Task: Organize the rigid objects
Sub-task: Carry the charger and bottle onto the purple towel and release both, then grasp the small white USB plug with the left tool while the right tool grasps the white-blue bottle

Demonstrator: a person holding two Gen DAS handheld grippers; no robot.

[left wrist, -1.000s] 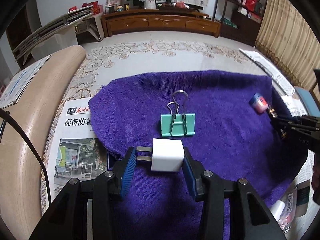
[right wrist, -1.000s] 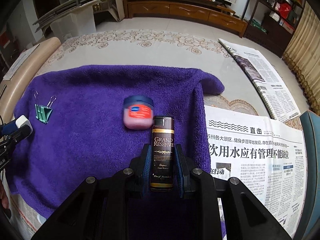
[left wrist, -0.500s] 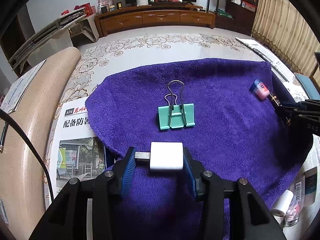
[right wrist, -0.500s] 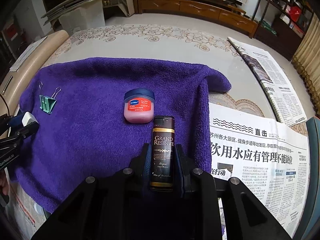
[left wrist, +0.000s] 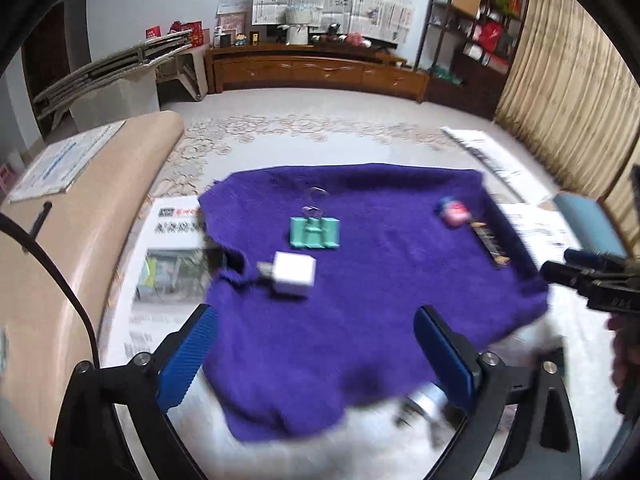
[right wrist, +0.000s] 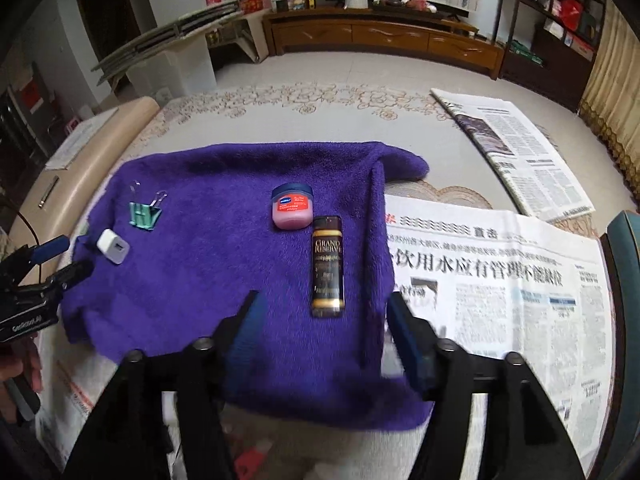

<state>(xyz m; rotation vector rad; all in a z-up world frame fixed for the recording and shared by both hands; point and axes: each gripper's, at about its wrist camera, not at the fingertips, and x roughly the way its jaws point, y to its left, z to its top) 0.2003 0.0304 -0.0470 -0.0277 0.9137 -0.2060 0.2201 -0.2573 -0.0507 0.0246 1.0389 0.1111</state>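
Observation:
A purple towel (left wrist: 360, 280) (right wrist: 208, 280) lies on the table. On it lie a white plug adapter (left wrist: 293, 273) (right wrist: 113, 245), a green binder clip (left wrist: 315, 232) (right wrist: 144, 215), a pink jar with a blue lid (left wrist: 453, 211) (right wrist: 292, 206) and a dark brown bottle (left wrist: 489, 244) (right wrist: 328, 266). My left gripper (left wrist: 316, 340) is open and empty, pulled back from the adapter. My right gripper (right wrist: 324, 320) is open and empty, just behind the bottle.
Newspapers lie left of the towel (left wrist: 168, 264) and right of it (right wrist: 492, 280). A beige padded edge (left wrist: 72, 240) runs along the left. A teal object (right wrist: 624, 256) sits at the far right. Small blurred items (left wrist: 424, 404) lie off the towel's near edge.
Both grippers opened and drew back. The left one let go of the white adapter, the right one let go of the brown bottle; both things now lie on the towel.

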